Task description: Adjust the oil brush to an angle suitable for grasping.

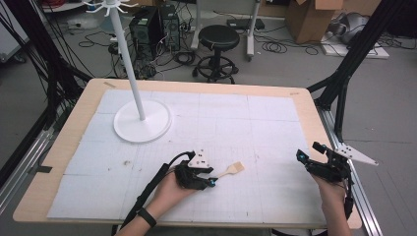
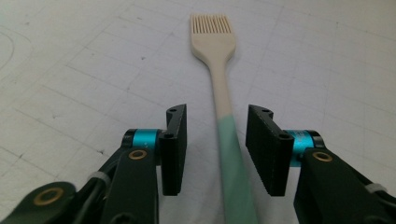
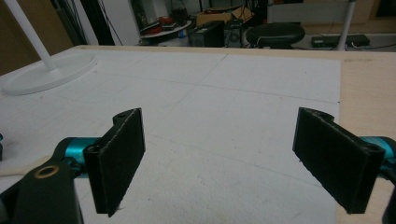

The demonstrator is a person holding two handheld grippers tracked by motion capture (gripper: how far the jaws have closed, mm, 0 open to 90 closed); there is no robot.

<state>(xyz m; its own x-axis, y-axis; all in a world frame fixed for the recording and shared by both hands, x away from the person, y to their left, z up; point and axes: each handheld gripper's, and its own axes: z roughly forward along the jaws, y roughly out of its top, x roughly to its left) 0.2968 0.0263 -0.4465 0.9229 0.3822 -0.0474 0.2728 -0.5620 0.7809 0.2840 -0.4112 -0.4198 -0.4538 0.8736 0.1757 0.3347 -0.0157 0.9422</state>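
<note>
A pastry brush (image 1: 231, 170) with a cream head and a mint-green handle end lies flat on the white mat (image 1: 246, 123), its head pointing to the far right. My left gripper (image 1: 212, 176) sits low over the handle. In the left gripper view the green handle of the brush (image 2: 219, 88) runs between the two pads of the left gripper (image 2: 218, 112), with a gap on each side, narrower on the right. My right gripper (image 1: 309, 151) rests near the table's right edge. Its jaws stand wide apart with nothing between them, as the right gripper view shows (image 3: 220, 116).
A white stand (image 1: 142, 120) with a round base and a tall pole rises at the back left of the mat; its base (image 3: 46, 74) is also in the right gripper view. A bare wooden border (image 1: 314, 118) frames the mat. A black stool (image 1: 219, 39) stands beyond the table.
</note>
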